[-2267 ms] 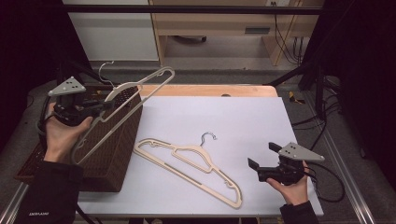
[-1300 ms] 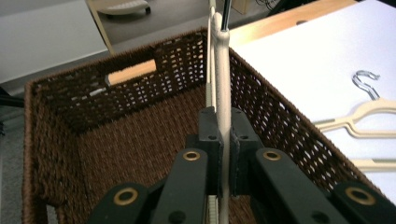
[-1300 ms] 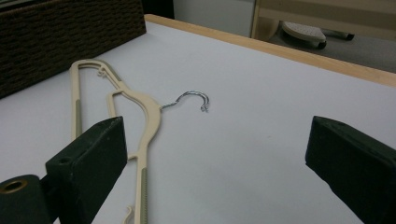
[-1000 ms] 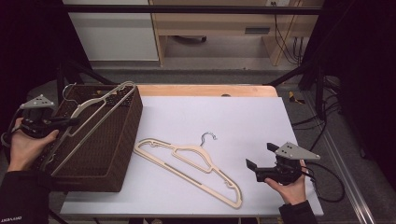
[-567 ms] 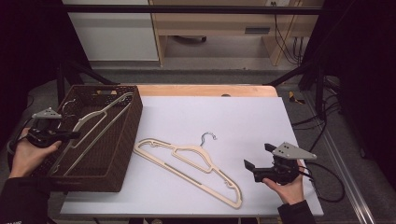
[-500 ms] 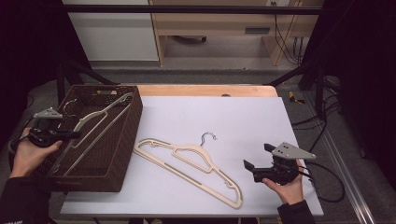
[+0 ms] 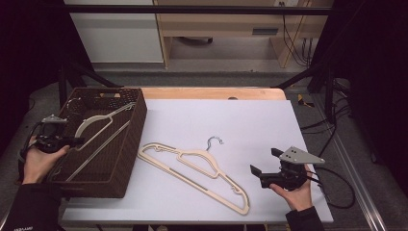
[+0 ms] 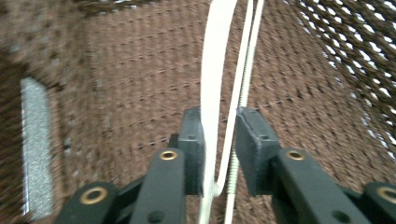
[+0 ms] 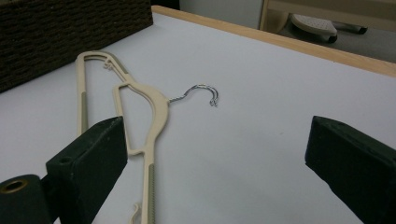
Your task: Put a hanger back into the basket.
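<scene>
The cream hanger we are putting away lies inside the brown wicker basket, its flat strap running straight ahead from between the jaws of our left gripper. Those jaws have just been opening: the strap sits against one pad and clear of the other, so we judge it released, left to rest on the basket floor. We reach over the near-side rim so the hanger goes down lengthwise, where the basket is longest. The woven walls close in on both sides of this gripper, leaving room to pull out only up and back.

Our right gripper waits just above the tabletop with its jaws spread wide and nothing between them. Ahead of it and a little to one side lie the two other cream hangers, overlapped, their metal hook pointing away from the basket. The white surface around them is open, and the near edge sits close behind this hand.
</scene>
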Demonstrator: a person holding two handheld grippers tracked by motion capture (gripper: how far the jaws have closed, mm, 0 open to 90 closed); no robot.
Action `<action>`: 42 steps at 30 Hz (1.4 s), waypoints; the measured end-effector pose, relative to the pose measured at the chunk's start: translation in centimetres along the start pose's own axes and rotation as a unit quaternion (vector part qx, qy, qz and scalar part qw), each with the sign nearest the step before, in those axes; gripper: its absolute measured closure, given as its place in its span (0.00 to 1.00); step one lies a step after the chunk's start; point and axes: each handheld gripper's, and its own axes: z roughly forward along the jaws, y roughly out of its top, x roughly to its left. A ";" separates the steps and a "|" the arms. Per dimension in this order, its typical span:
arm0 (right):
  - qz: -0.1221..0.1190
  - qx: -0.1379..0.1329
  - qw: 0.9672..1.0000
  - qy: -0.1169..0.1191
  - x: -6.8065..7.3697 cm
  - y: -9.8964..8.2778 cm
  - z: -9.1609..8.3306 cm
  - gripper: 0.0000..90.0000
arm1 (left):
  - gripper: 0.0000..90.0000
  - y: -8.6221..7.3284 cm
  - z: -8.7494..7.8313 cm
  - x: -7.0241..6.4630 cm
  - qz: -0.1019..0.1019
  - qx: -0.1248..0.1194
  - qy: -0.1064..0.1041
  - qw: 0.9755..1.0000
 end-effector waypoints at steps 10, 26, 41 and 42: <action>0.005 -0.002 1.000 0.008 0.0 0.3 0.4 0.07 | 0.69 -0.8 -1.2 0.2 -0.017 0.001 0.035 0.999; 0.004 -0.026 1.000 0.011 0.0 2.2 0.5 0.07 | 0.39 1.1 -5.1 -6.2 0.026 -0.157 -0.031 0.987; -0.003 -0.009 0.999 0.031 0.4 2.5 1.8 0.08 | 0.12 2.2 -4.7 -17.6 0.091 -0.231 -0.157 0.956; 0.000 -0.007 1.000 0.031 0.5 2.5 1.9 0.08 | 0.12 2.1 -4.4 -18.5 0.094 -0.233 -0.163 0.954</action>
